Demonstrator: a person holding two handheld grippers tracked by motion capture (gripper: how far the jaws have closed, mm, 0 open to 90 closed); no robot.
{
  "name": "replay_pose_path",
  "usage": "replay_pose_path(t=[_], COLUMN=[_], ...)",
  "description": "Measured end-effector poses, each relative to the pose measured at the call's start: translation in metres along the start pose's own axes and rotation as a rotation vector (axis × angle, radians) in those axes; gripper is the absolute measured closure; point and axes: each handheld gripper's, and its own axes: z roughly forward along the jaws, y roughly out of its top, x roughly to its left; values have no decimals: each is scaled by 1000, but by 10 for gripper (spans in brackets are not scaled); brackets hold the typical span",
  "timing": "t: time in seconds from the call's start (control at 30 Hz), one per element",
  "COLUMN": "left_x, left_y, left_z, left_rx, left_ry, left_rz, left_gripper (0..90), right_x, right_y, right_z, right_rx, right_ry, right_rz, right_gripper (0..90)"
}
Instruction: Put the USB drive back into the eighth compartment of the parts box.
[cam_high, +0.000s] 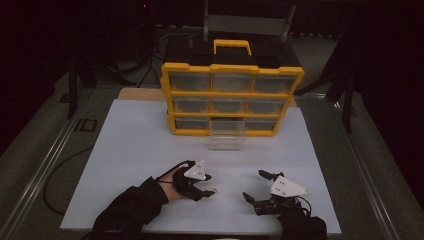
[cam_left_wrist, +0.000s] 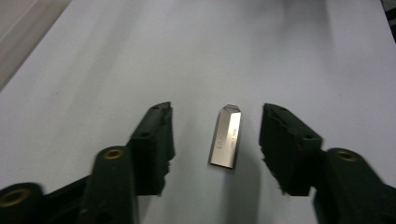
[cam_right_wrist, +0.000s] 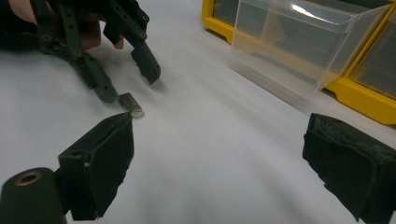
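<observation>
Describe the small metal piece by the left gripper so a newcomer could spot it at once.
On the white table sheet, in front of the yellow drawer cabinet, find the left gripper. Between its open jaws lies a flat metal USB stick, the sheet's sole shiny silver thing.

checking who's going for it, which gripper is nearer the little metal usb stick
Left. The left gripper straddles the usb stick, pads not touching it. The right gripper sits off to its side, open.

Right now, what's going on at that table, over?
Left gripper jaws open, straddling small metal USB stick, not touching. Right gripper open, idle. Clear drawer pulled out ahead; nothing in the way.
</observation>
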Motion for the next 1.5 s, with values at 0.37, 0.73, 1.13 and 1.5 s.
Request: replay_pose_path(t=[0.37, 0.73, 1.13, 1.5], left_x=[-1, 0, 0, 2], left_y=[0, 2, 9, 16], left_z=[3, 7, 8, 3], left_rx=[18, 48, 101, 90], left_ry=[-43, -39, -56, -49], left_rz=[7, 20, 24, -2], left_gripper=[621, 705, 788, 796], right_x=[1, 1, 1, 0], right_y=[0, 0, 0, 0], right_z=[1, 1, 1, 1], right_rx=[8, 3, 5, 5], right_ry=[3, 3, 4, 0], right_rz=[-1, -2, -3, -4], right_gripper=[92, 92, 92, 92])
